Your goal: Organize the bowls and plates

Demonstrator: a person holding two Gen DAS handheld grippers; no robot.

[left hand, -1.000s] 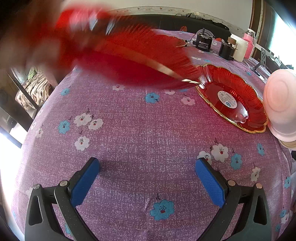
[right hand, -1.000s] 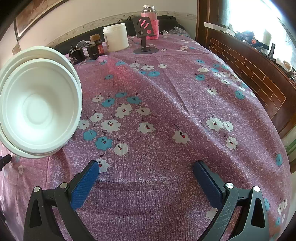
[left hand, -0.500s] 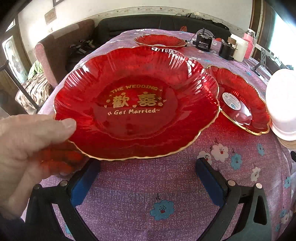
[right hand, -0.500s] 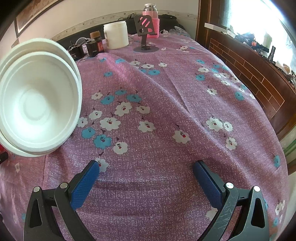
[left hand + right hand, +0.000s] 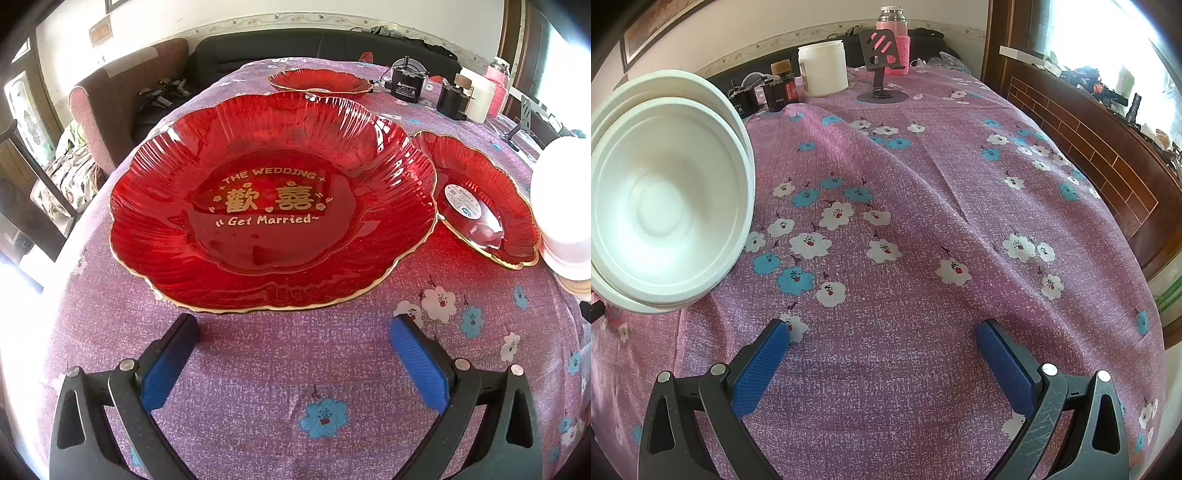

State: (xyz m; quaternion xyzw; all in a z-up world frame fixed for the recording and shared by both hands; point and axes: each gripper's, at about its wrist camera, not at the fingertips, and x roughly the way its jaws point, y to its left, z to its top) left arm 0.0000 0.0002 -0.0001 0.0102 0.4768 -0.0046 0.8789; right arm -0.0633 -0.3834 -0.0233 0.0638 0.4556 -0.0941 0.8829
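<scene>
A large red scalloped plate (image 5: 273, 206) with gold "The Wedding" lettering lies on the purple flowered tablecloth just ahead of my left gripper (image 5: 295, 332), which is open and empty. A smaller red plate (image 5: 487, 195) lies to its right and another red plate (image 5: 319, 81) lies farther back. Stacked white bowls (image 5: 565, 206) stand at the right edge; they also show in the right wrist view (image 5: 665, 199) at the left. My right gripper (image 5: 882, 336) is open and empty over bare cloth.
At the table's far end stand a white jar (image 5: 822, 68), a dark jar (image 5: 783, 86), a black phone stand (image 5: 882, 74), a pink flask (image 5: 894, 40) and a black device (image 5: 406, 83). A sofa and armchair (image 5: 122, 103) stand beyond the table. A wooden sideboard (image 5: 1089, 129) runs along the right.
A hand brought the large red plate in, set it on the cloth before my left gripper and withdrew. The right gripper has barely moved.
</scene>
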